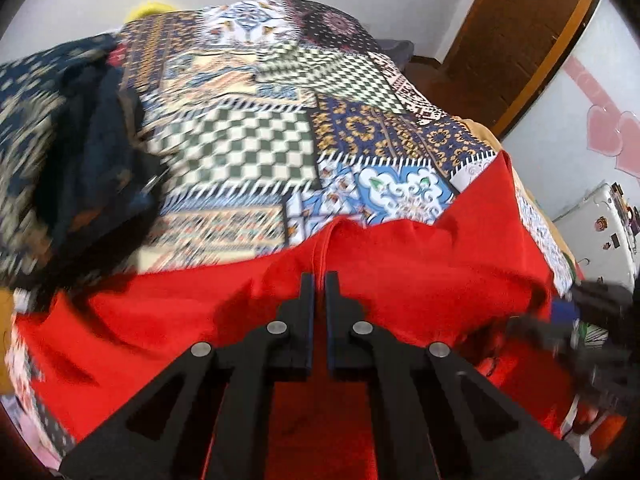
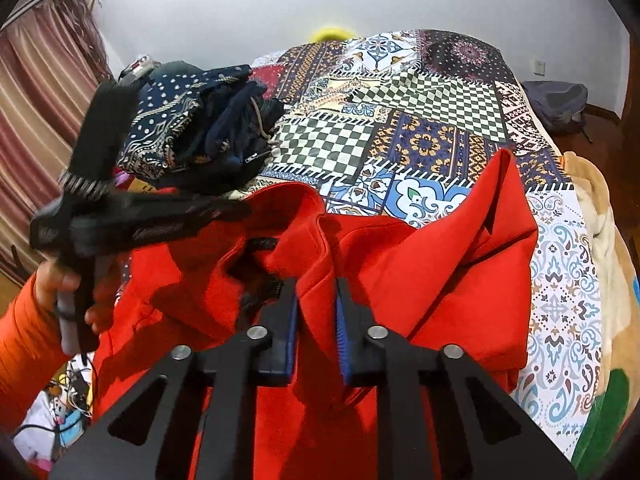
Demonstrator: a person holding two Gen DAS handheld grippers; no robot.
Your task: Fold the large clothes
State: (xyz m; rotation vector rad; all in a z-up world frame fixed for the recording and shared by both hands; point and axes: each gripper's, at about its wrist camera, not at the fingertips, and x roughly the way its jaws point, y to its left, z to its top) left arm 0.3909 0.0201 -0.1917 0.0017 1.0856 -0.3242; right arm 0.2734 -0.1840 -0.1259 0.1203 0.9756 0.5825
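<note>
Red cloth fills the near part of both wrist views: a large red garment (image 2: 420, 280) lies crumpled on the near edge of a bed, and I judge the step in hand to be the first grasp, taking hold of the cloth before it is lifted and spread; the left gripper (image 1: 319, 280) has its fingers drawn almost together over a raised ridge of the red garment, a thin fold pinched between the pads; the right gripper (image 2: 316, 284) stands narrow on a thicker fold beside the collar opening, the cloth running up between its blue pads, so both claws seem to hold the garment; the left device also shows in the right wrist view, blurred, above the garment's left part, held by a hand (image 2: 68, 292) in an orange sleeve (image 2: 24, 344); the next move, as I judge it, calls for both grips to stay firm while the hands lift and draw apart, so the cloth hangs flat enough to lay out; a slip from the thin left pinch is the risk; beyond the red garment stretches a patchwork bedspread (image 2: 400, 120) of checks and tile patterns; beyond the garment's left part sits a pile of dark blue patterned clothes (image 2: 192, 128); behind the bed a white wall (image 2: 200, 20), striped curtains (image 2: 44, 80) to the left, a wooden door (image 1: 516, 28) to the right
</note>
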